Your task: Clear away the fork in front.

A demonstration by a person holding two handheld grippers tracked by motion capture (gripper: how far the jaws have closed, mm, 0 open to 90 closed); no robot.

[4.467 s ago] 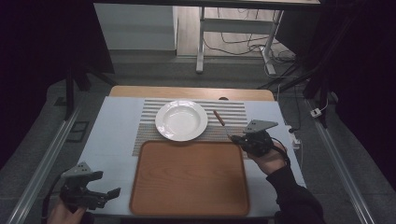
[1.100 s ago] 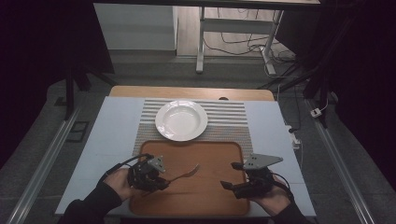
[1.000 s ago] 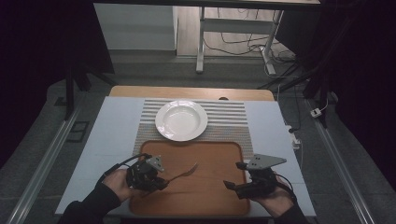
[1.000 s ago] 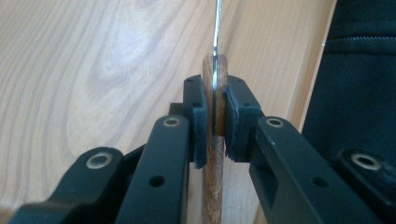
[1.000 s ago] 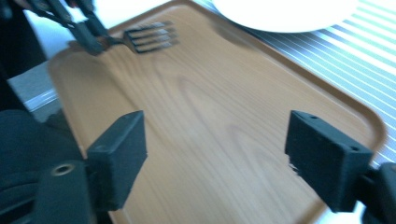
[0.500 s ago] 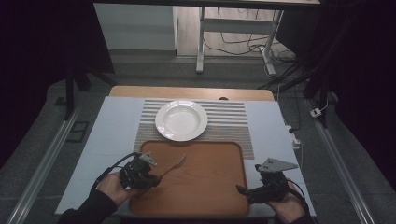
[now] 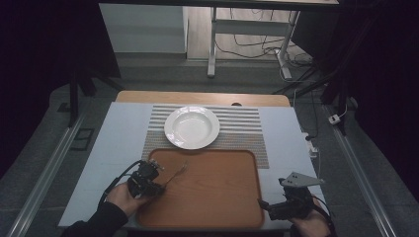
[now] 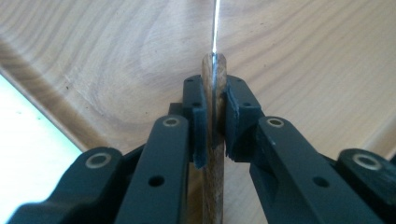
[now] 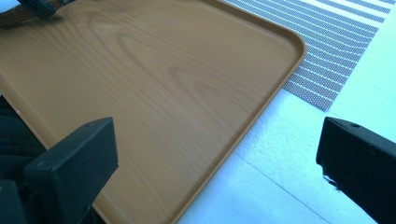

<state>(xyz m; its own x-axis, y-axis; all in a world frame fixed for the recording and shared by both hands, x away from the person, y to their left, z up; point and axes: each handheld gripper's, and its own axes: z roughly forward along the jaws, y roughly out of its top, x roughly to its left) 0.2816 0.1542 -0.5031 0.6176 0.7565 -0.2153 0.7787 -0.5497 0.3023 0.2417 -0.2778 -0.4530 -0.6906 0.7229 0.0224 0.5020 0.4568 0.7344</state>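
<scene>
Since half a second ago the left gripper (image 7: 157, 183) has drawn back toward the left rim of the wooden tray (image 7: 217, 207), carrying the fork (image 7: 176, 172) with it, and the right gripper (image 7: 265, 204) has kept to the tray's near right corner with only a slight shift. Compared with the earliest frame, the utensil that lay on the striped placemat (image 7: 247, 128) to the right of the white plate (image 7: 191, 127) is gone from there, and a fork is now in the left gripper. In the left gripper view, the jaws are clamped tight on the fork's wooden handle (image 8: 214, 116), with the thin metal shaft running forward over the tray's wood grain; whether the tines touch the tray cannot be told. In the right gripper view, the jaws stand wide apart with nothing between them, looking across the bare tray toward the placemat. Judging from this, the pick-up and the carry to the tray are done; what seems left is to lay the fork down on the tray, or beside the plate, and let it go. The plate sits untouched on the placemat, just beyond the tray's far edge.
</scene>
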